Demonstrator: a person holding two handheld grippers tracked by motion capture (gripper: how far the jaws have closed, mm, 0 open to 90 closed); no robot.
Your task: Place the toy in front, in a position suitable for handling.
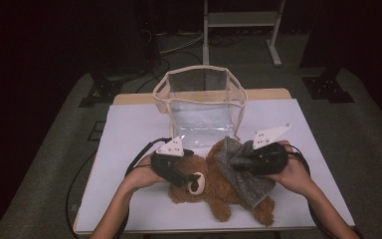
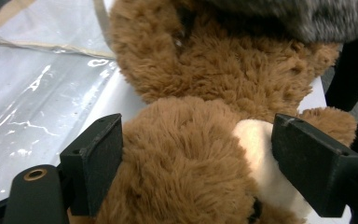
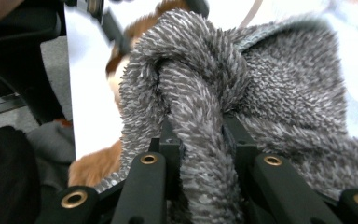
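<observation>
A brown teddy bear point(image 1: 214, 195) lies on its back on the white table cover point(image 1: 129, 129), with a grey knitted garment point(image 1: 246, 181) draped over its body. My left gripper point(image 1: 191, 180) reaches in from the left. It stands open with the bear's head point(image 2: 186, 154) between its jaws, one pad against the fur and the other by the cream muzzle point(image 2: 256, 149). My right gripper point(image 1: 236, 162) comes from the right and is shut on a raised fold of the grey garment point(image 3: 200, 93). Brown fur point(image 3: 98, 165) shows under the fold.
A clear plastic bag with a cream rim point(image 1: 169, 102) stands open just behind the bear, at the back middle of the table. Its plastic wall point(image 2: 37, 93) lies close beside the bear's head. A metal stand point(image 1: 241, 20) is on the floor beyond the table.
</observation>
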